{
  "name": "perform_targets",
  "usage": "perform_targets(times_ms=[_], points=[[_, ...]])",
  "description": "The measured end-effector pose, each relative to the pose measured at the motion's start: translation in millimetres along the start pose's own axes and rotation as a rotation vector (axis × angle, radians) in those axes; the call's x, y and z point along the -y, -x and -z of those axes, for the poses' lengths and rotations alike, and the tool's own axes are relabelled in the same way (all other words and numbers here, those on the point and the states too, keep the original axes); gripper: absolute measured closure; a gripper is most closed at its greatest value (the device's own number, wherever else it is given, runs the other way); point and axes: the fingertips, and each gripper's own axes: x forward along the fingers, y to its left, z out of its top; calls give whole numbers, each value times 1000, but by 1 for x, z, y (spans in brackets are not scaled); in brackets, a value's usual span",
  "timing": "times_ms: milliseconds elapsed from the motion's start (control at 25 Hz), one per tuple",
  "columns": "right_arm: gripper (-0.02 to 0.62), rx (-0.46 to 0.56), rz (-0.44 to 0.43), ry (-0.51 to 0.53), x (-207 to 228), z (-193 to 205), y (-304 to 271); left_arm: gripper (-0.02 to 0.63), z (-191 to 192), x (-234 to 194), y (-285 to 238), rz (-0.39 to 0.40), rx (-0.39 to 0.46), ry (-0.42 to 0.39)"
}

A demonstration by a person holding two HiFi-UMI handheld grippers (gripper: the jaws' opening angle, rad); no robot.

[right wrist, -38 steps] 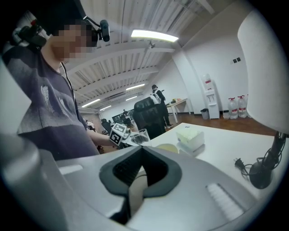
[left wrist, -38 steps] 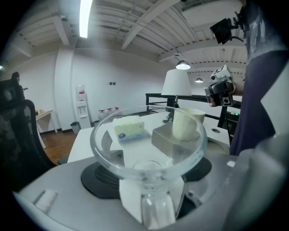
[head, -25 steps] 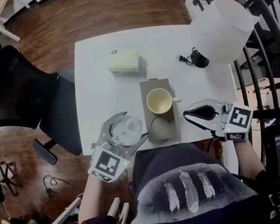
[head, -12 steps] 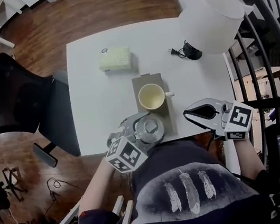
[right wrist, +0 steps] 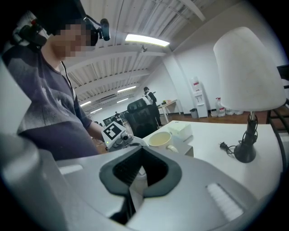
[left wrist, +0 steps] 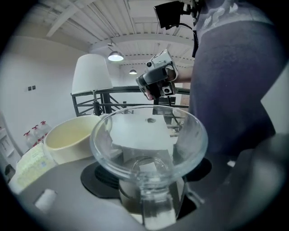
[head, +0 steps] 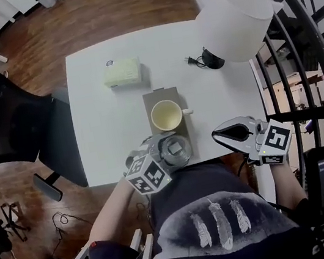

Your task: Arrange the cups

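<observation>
Sitting clamped between left hand-held gripper [head: 167, 153] jaws: glass cup [left wrist: 148, 135].

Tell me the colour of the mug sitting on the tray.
The mug is pale cream-yellow; the head view shows it best.

The near end of the tray [head: 156, 96] is covered by the glass cup [head: 175, 149] and the left gripper [head: 163, 151]; whether the cup touches the tray cannot be told. Beyond the tray, the print on the box [head: 122, 73] is unreadable.
</observation>
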Motion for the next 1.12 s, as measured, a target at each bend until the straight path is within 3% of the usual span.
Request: perform_targets(times_ms=[320,600,960,1120], points=[[594,-25,14,-19,-4,5,-6,224,5,-2,-2,34,38,-3],[594,-41,27,-32,-11,8,-15,222,10,-1,2,34,23,-64],[594,-22,44,-55,-14,7,-16,202,0,-3,28,-19,81,-20],[594,-17,47,-54,-12,7,-15,150,-6,3,44,-28,108,10]])
